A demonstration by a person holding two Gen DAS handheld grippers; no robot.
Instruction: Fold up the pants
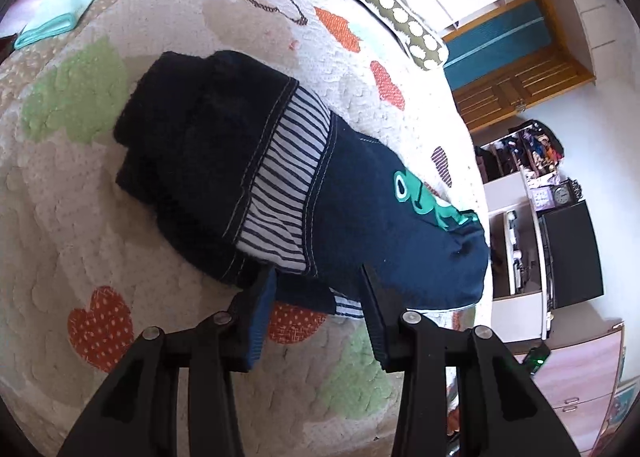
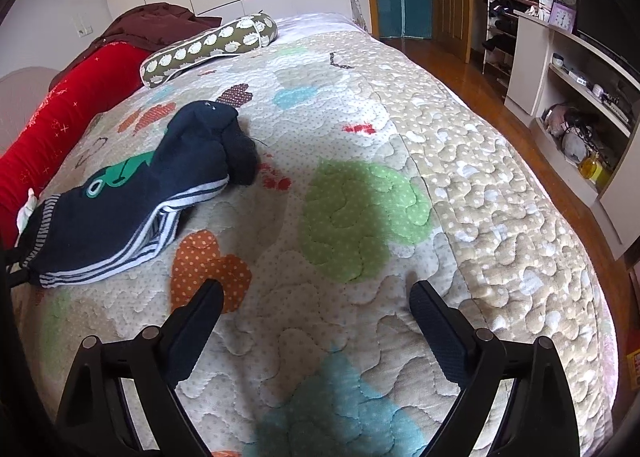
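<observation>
While left tongs pinch pants, right tongs gape.

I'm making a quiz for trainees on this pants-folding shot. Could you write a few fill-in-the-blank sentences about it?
1. The navy pants lie on a quilted ____.
2. The left gripper is closed on the ____ of the pants.
3. The right gripper, jaws wide apart, holds ____.
4. The design on the pants is coloured ____.

Missing words: bedspread; edge; nothing; green
</observation>
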